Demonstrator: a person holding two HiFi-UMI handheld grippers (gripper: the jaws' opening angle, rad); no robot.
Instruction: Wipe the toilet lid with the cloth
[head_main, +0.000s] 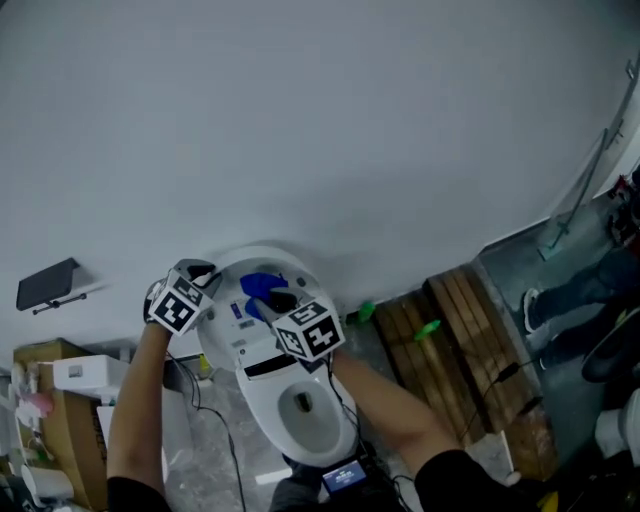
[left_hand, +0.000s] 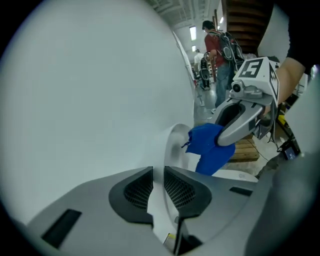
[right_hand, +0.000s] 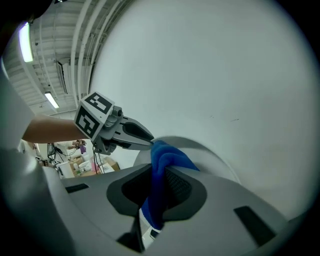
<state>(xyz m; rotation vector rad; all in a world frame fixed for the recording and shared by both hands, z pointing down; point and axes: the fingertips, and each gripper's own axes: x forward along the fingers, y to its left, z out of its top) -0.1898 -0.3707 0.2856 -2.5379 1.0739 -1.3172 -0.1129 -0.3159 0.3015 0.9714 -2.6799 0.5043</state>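
Observation:
A white toilet (head_main: 322, 430) stands against the wall with its lid (head_main: 246, 263) raised. My left gripper (head_main: 213, 277) is at the lid's left rim; in the left gripper view its jaws (left_hand: 159, 174) are nearly together with the thin white lid edge (left_hand: 175, 142) running between them. My right gripper (head_main: 277, 301) is shut on a blue cloth (head_main: 259, 287), which is bunched against the upper part of the lid. In the right gripper view the cloth (right_hand: 167, 157) hangs between the jaws (right_hand: 159, 175), right beside the left gripper's tip (right_hand: 145, 141). The left gripper view shows the cloth (left_hand: 210, 147) under the right gripper (left_hand: 225, 135).
A wooden pallet (head_main: 470, 340) with small green items (head_main: 428, 327) lies to the toilet's right. Cardboard boxes with clutter (head_main: 50, 390) and cables (head_main: 215, 420) sit to its left. A person's legs (head_main: 570, 300) stand at far right. The plain wall (head_main: 320, 120) is close behind the lid.

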